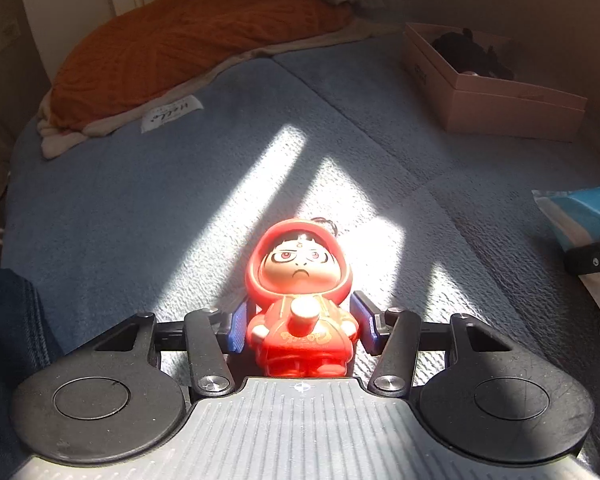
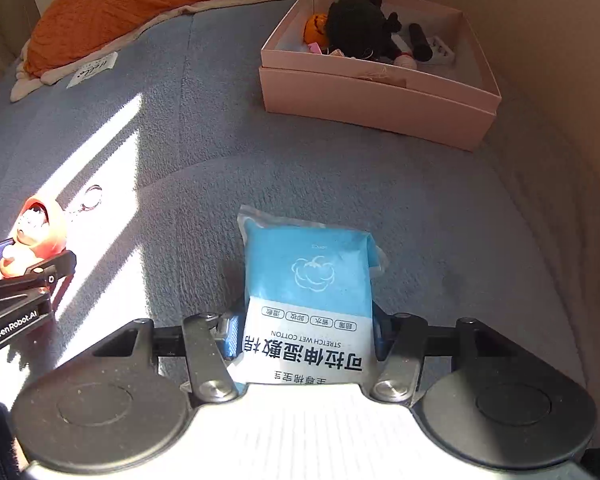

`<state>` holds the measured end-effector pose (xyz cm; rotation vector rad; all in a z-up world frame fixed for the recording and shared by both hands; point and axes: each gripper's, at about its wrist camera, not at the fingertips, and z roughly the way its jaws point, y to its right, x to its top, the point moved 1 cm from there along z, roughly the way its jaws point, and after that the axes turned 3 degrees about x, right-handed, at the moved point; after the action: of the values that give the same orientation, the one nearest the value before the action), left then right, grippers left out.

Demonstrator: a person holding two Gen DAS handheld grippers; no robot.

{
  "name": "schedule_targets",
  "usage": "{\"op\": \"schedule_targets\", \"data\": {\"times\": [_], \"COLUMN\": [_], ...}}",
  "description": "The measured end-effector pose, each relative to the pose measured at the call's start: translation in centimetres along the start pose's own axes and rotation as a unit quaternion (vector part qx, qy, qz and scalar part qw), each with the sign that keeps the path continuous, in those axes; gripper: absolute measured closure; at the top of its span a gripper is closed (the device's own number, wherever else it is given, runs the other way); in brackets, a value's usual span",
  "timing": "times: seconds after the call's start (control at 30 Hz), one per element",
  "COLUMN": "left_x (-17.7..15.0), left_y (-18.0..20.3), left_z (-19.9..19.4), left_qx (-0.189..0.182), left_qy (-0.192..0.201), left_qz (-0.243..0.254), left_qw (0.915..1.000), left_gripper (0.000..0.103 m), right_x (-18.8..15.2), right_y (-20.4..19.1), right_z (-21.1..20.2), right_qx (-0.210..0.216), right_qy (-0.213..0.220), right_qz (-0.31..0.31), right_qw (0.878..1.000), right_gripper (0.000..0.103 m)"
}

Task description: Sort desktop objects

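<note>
Left gripper (image 1: pixel 302 326) clamped the red doll (image 1: pixel 302 300); right gripper (image 2: pixel 306 334) clamped the wipes pack (image 2: pixel 310 292). Pink box (image 2: pixel 374 96) lay ahead-right of both, nearer the right gripper.

Left tongs (image 1: pixel 302 326): black linkage arms are seen, joined by silver round-head screws; blue ribbed pads (image 1: pixel 238 328) are fitted at the tips. Two black discs flank a grey ribbed housing marked with a small crosshair. Right tongs (image 2: pixel 306 334): the same build is noted, housing washed out by sun. White "GenRobot.AI" lettering is read on a black body. Dark blue denim (image 1: pixel 8 320) is worn.
</note>
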<state>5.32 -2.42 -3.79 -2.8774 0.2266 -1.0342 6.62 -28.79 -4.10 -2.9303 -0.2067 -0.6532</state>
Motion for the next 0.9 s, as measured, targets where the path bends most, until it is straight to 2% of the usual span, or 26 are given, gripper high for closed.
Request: {"op": "schedule_targets", "data": {"times": [0.1,0.23,0.33,0.47,0.57,0.67,0.73,0.77,0.8,0.87,0.9], "left_x": [-0.3,1.1,4.8,11.1,15.3,19.2,21.1,21.6,21.7,20.9,19.9], "left_y": [1.2,3.7,5.9,8.7,12.1,16.1,18.5,19.2,19.6,19.1,18.6], "left_z": [-1.9,-4.6,-6.7,-8.1,-7.4,-5.6,-3.8,-2.9,-2.2,-1.3,-0.9], "left_qx": [-0.029,-0.074,-0.106,-0.142,-0.137,-0.113,-0.102,-0.098,-0.099,-0.112,-0.119], "left_qy": [-0.001,0.011,0.053,0.116,0.163,0.220,0.231,0.226,0.220,0.200,0.190], "left_qz": [0.003,0.021,0.045,0.077,0.116,0.158,0.179,0.182,0.178,0.168,0.164], "left_qw": [0.9996,0.9970,0.9919,0.9800,0.9702,0.9560,0.9510,0.9520,0.9539,0.9588,0.9607], "left_gripper": [0.046,0.046,0.046,0.046,0.046,0.045,0.038,0.031,0.029,0.023,0.016], "right_x": [-0.5,-0.7,0.3,2.2,2.6,3.2,3.6,3.7,3.8,4.0,4.2], "right_y": [0.9,3.5,6.8,12.1,15.0,17.2,18.2,18.8,19.2,19.9,20.1], "right_z": [-2.9,-7.9,-11.9,-16.5,-17.9,-17.7,-16.9,-16.3,-15.8,-14.2,-13.4], "right_qx": [0.036,0.035,0.022,-0.013,-0.034,-0.042,-0.055,-0.060,-0.062,-0.068,-0.069], "right_qy": [0.000,0.043,0.104,0.200,0.246,0.254,0.246,0.241,0.238,0.226,0.220], "right_qz": [-0.012,-0.044,-0.027,0.019,0.041,0.054,0.061,0.064,0.067,0.073,0.075], "right_qw": [0.999,0.998,0.994,0.980,0.968,0.965,0.966,0.966,0.967,0.969,0.970], "right_gripper": [0.047,0.047,0.047,0.047,0.047,0.047,0.047,0.047,0.047,0.047,0.047]}}
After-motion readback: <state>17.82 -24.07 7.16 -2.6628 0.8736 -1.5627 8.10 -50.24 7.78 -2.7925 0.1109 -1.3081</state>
